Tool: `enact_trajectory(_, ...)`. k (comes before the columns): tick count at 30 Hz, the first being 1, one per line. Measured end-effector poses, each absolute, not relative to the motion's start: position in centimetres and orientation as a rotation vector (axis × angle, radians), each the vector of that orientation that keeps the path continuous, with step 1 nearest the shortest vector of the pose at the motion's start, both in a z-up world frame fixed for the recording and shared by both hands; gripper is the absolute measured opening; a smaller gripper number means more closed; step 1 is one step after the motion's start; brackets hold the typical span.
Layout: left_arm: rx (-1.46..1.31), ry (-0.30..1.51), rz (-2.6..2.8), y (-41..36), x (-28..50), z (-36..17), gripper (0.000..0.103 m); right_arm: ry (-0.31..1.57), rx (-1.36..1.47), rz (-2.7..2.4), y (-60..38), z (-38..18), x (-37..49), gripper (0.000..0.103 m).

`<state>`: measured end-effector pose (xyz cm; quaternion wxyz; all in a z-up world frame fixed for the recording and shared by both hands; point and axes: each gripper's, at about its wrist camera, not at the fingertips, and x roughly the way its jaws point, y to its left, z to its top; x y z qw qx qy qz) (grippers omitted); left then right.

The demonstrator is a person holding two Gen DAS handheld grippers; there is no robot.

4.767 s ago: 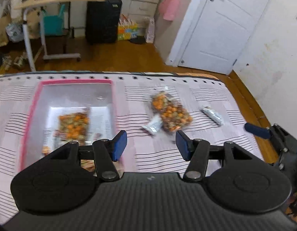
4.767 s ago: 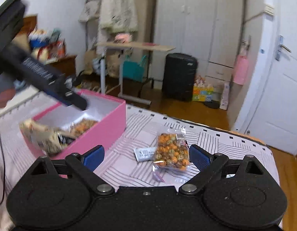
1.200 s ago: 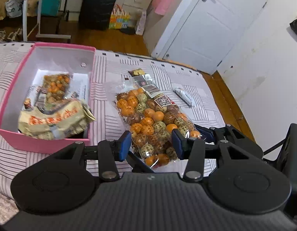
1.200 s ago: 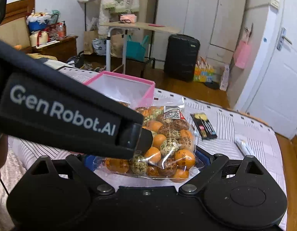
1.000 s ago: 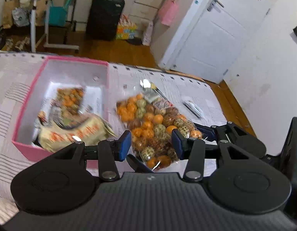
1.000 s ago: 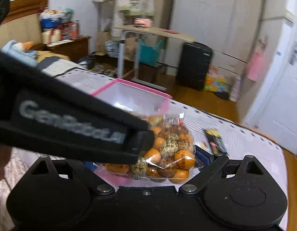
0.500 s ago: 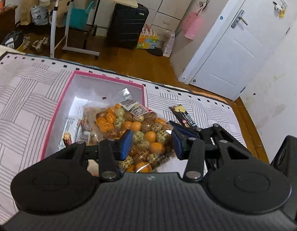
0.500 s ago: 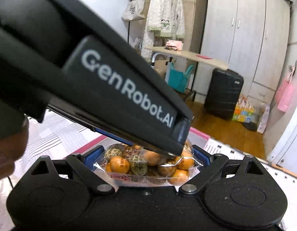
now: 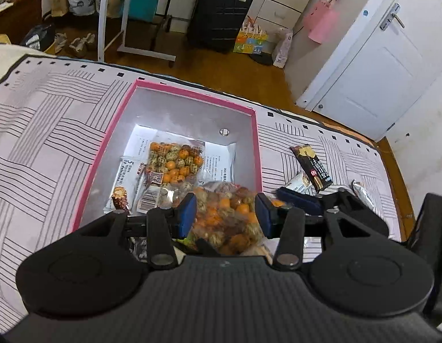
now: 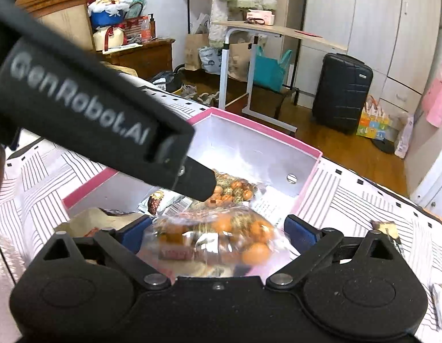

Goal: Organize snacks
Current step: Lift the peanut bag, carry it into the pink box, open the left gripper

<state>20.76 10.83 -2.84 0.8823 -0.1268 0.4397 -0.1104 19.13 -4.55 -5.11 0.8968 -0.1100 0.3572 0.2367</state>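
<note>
Snack bag [image 9: 229,220] of orange and speckled balls hangs blurred over the near right corner of the pink box [image 9: 175,91], between the blue pads of both grippers. The left gripper [image 9: 225,214] has its jaws opening, with the bag between them; the pads seem just clear of the film, though blur makes that uncertain. The right gripper [image 10: 218,231] stands with its pads wide apart on either side of the bag; I cannot tell whether they still press it. From the right wrist view, the left gripper's black body crosses the frame from the upper left and hides much of the box's left half. Inside the box lie a second ball bag [image 9: 175,163], a white wrapper [image 9: 122,183] and papers. The box sits on a bed [image 9: 43,131] with a line-patterned cover. Right of the box, on the cover, lie a dark bar [image 9: 312,167], a small white packet [image 9: 299,183] and a silver packet [image 9: 362,193]. Beyond the bed stand a black suitcase [image 9: 219,11] and a white door [image 9: 392,57].
</note>
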Motion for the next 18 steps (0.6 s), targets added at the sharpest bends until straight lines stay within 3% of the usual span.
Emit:
enact_trajectory(12, -0.124, 0.839, -0.272, 10.0, 16.3, 1.2, 0.063, 0.709, -0.396, 0.394, -5.5, -0.2, 11.6, 0.101)
enact_trajectory(18, -0.06, 0.801, -0.296, 8.5, 14.3, 3.0, 0.072, 0.705, -0.351, 0.344, -8.3, 1.4, 10.0, 0.101)
